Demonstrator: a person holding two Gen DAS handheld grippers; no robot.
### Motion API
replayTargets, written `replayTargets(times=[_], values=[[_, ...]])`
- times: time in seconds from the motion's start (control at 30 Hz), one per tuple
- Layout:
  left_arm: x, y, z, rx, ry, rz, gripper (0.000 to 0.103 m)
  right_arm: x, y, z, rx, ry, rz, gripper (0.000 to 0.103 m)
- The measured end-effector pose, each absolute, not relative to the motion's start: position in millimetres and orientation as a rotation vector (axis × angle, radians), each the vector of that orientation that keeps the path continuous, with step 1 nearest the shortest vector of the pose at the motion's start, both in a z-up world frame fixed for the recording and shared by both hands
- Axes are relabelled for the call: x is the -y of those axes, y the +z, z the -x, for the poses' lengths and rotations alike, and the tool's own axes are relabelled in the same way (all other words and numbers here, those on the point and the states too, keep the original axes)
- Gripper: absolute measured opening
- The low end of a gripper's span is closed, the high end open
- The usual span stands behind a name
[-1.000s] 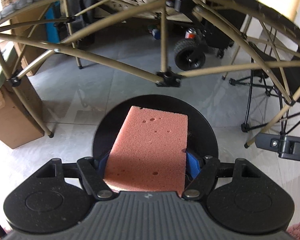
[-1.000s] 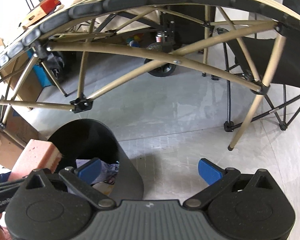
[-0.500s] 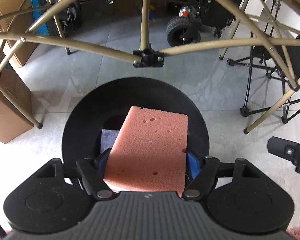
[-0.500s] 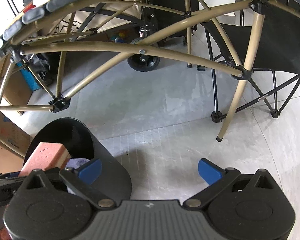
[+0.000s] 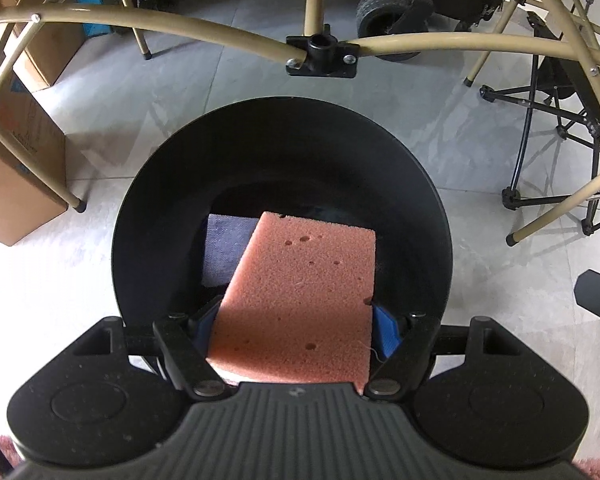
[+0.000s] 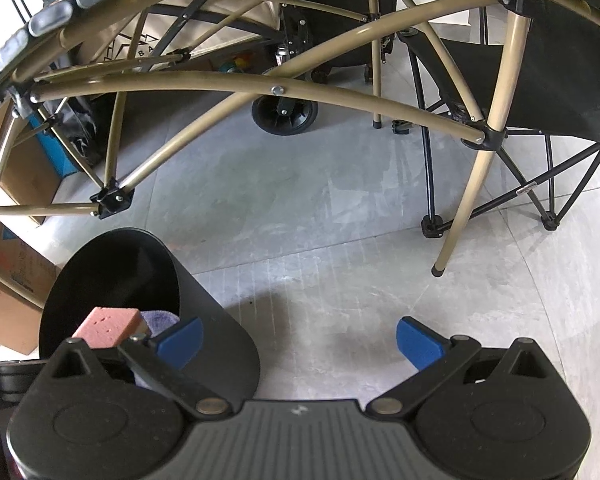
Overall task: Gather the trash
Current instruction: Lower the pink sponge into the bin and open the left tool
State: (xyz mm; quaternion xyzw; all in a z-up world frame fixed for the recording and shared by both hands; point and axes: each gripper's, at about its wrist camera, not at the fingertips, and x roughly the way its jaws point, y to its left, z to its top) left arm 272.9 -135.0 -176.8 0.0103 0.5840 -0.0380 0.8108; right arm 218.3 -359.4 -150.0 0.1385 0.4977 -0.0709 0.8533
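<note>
My left gripper (image 5: 296, 330) is shut on a pink sponge (image 5: 300, 296), its blue pads pressing both long sides. The sponge hangs right over the mouth of a round black trash bin (image 5: 284, 128) on the floor, with a purple-grey cloth (image 5: 224, 248) lying inside. In the right wrist view the same bin (image 6: 204, 312) stands at the lower left, the sponge (image 6: 108, 326) poking over its rim beside the cloth (image 6: 160, 318). My right gripper (image 6: 300, 338) is open over bare floor to the right of the bin, nothing between its blue pads.
A tan folding table frame (image 5: 180, 26) arches overhead, one leg (image 6: 468, 196) planted right of the bin. Cardboard boxes (image 5: 16, 168) stand at the left, a black folding chair (image 6: 540, 80) at the right, a wheeled cart (image 5: 384, 12) behind. Grey tiled floor (image 6: 340, 200) surrounds the bin.
My left gripper has sunk toward the bin with the sponge, so the bin mouth looms larger and the cloth inside shows. The right gripper tipped slightly downward.
</note>
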Motion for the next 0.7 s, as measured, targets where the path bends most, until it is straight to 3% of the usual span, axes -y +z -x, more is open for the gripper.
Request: replayTargets(times=[0.3,0.37,0.4,0.7], values=[[138.4,-174.2,-270.4,-1.228,-0.081,-0.059,0.079,360.2,-149.3,-217.9,-1.045,-0.15,-0.293,0.103],[139.4,-173.5,-270.7,-1.229,-0.086,-0.061,0.089,360.1,-149.3,-217.8,-1.045,-0.151,-0.293,0.103],[140.8,-173.3,-270.4,-1.229,-0.089,-0.06,0.102,360.1,-149.2,-217.8,-1.045,-0.151,-0.293,0.103],[143.2,-172.4,-268.9,-1.222,-0.085,-0.078,0.103,360.3,-148.1,-217.6,-1.045,-0.15,-0.292,0.103]])
